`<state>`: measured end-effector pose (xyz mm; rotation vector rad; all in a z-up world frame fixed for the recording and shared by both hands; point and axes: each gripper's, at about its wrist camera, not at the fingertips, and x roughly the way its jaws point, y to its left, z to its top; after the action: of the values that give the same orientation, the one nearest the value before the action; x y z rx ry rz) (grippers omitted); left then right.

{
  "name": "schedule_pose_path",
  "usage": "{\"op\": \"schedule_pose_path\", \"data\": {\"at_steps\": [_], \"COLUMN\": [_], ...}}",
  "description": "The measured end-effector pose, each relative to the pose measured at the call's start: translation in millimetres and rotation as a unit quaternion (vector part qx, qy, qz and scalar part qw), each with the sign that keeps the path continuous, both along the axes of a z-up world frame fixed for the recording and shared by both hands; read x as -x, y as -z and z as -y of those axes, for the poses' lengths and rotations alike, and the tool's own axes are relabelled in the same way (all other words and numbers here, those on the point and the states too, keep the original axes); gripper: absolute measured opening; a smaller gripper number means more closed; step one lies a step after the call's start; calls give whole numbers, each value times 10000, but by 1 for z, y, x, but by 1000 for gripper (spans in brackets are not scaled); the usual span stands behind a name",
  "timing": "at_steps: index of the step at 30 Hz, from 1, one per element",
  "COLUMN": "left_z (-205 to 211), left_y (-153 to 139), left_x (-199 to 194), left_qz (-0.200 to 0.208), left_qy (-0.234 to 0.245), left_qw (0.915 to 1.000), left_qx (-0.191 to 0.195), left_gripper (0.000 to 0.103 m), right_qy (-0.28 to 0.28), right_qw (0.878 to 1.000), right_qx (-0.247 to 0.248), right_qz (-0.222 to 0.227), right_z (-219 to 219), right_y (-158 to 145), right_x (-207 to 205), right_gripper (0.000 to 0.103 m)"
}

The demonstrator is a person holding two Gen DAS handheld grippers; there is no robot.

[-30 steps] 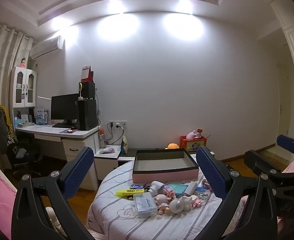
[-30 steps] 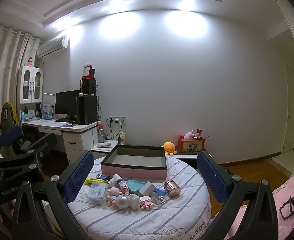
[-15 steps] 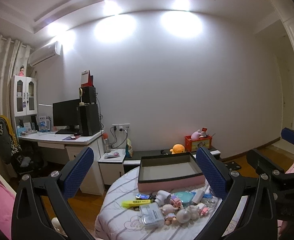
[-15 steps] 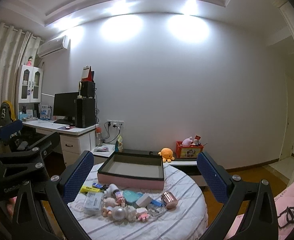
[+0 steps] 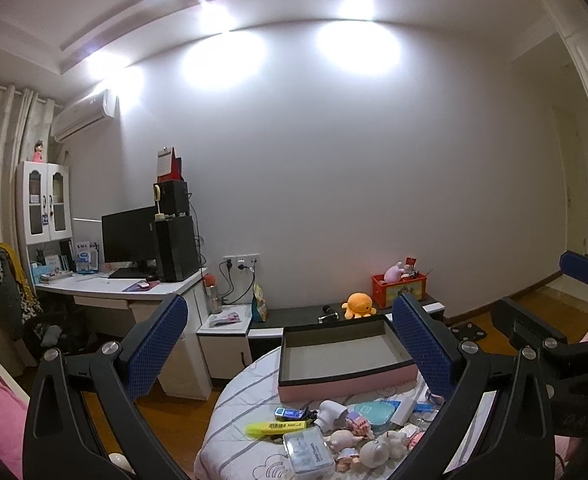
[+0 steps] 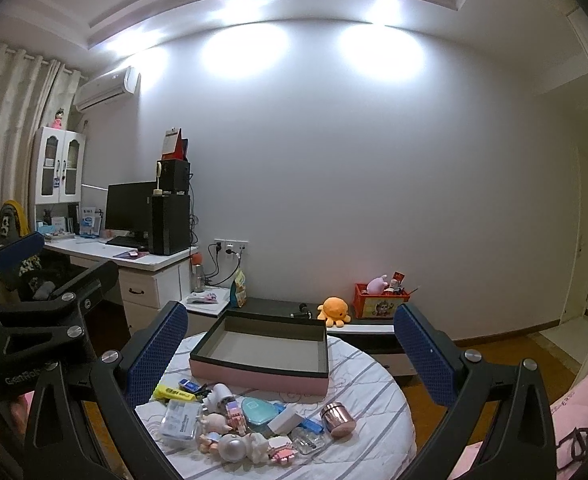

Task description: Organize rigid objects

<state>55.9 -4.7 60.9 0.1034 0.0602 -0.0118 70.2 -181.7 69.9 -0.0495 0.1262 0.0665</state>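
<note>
While both claws—left claw (image 5: pixel 289 344), right claw (image 6: pixel 289 350)—gape empty, the pink box (image 6: pixel 259 356) sits beyond, well apart.

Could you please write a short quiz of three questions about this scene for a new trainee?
1. True or false: the pink shallow cardboard box on the round striped table holds several toys.
2. Which lies nearer the box: the yellow highlighter pen or the pearly white ball?
3. Are the left tongs and the right tongs open or shut?

Key: 1 false, it is empty; 2 the highlighter; 3 both open, holding nothing.
</note>
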Motion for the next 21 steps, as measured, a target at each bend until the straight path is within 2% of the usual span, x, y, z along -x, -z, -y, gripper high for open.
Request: {"op": "schedule_pose_path", "data": {"at_steps": [21], "left_z": [2], "left_y": [-6], "left_x": [0], "left_qz": [161], "left_qy": [13], "left_qw": [9999], "left_qx": [35], "left_gripper": [103], "right_qy": [43], "right_qw": [9998], "right_qx": [13], "right_qz": [173], "right_z": [0], "right_y": [-13], "right_x": [5], "right_gripper": [103]}}
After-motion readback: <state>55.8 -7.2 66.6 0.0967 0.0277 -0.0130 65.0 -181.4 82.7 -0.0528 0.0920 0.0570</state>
